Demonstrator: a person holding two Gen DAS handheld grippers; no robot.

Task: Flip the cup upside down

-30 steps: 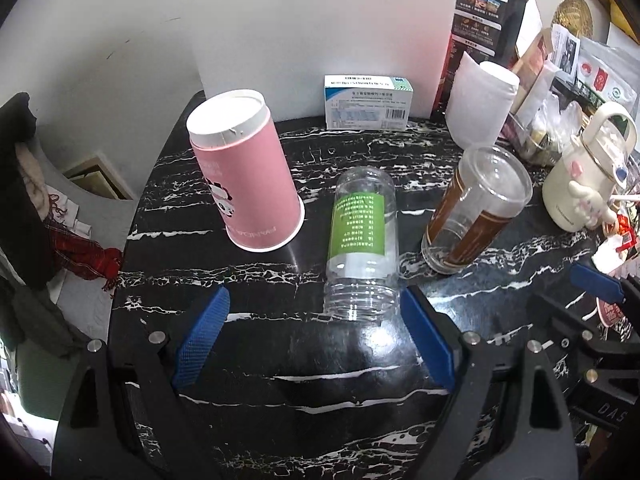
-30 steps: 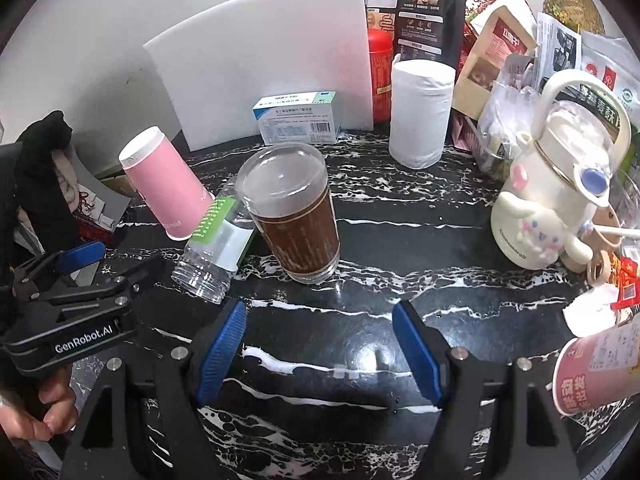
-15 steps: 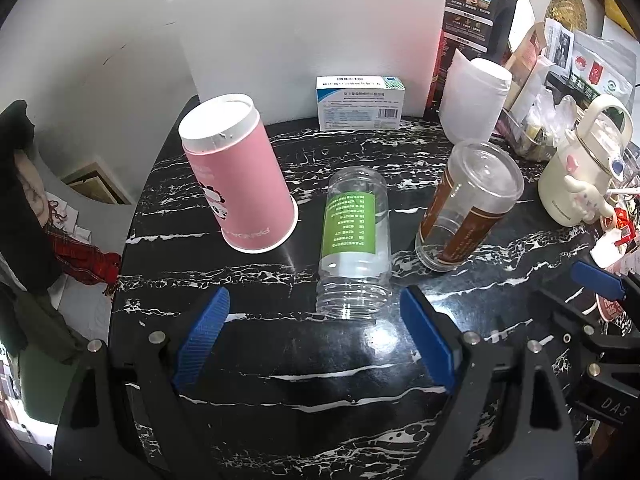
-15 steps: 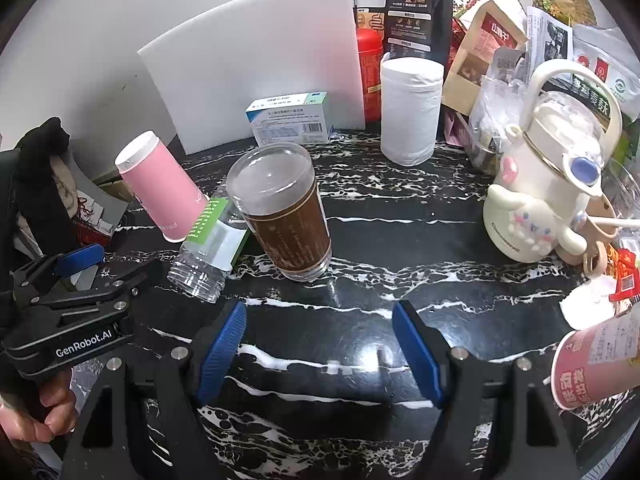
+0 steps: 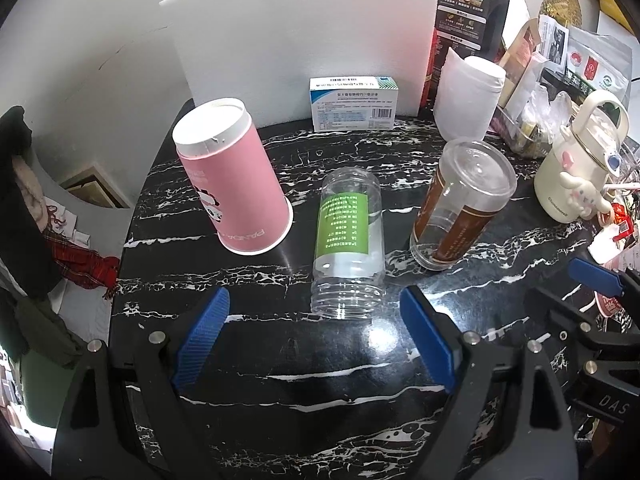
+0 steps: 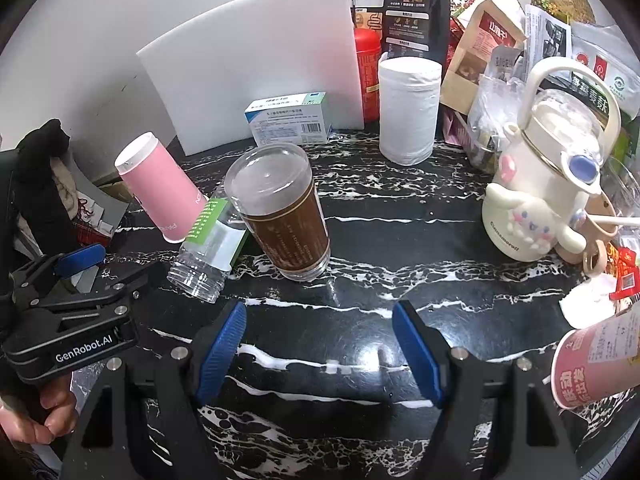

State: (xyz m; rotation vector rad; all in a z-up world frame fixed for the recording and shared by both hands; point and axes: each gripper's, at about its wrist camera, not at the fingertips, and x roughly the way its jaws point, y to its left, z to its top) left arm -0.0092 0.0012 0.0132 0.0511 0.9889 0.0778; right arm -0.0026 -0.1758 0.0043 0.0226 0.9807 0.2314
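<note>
Two tongs, left tongs point(image 5: 314, 334) and right tongs point(image 6: 318, 354), gape empty over a black marbled table point(image 6: 400, 248) by a white wall. The cup point(image 6: 280, 216) stands inverted between a lying bottle point(image 6: 208, 246) and a kettle point(image 6: 540, 196).

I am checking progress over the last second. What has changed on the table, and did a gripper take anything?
Almost nothing. Both views shift slightly, as if the grippers drifted. The left gripper and right gripper are open and empty as before. The pink cup, clear bottle and brown-label cup kept their places.
</note>
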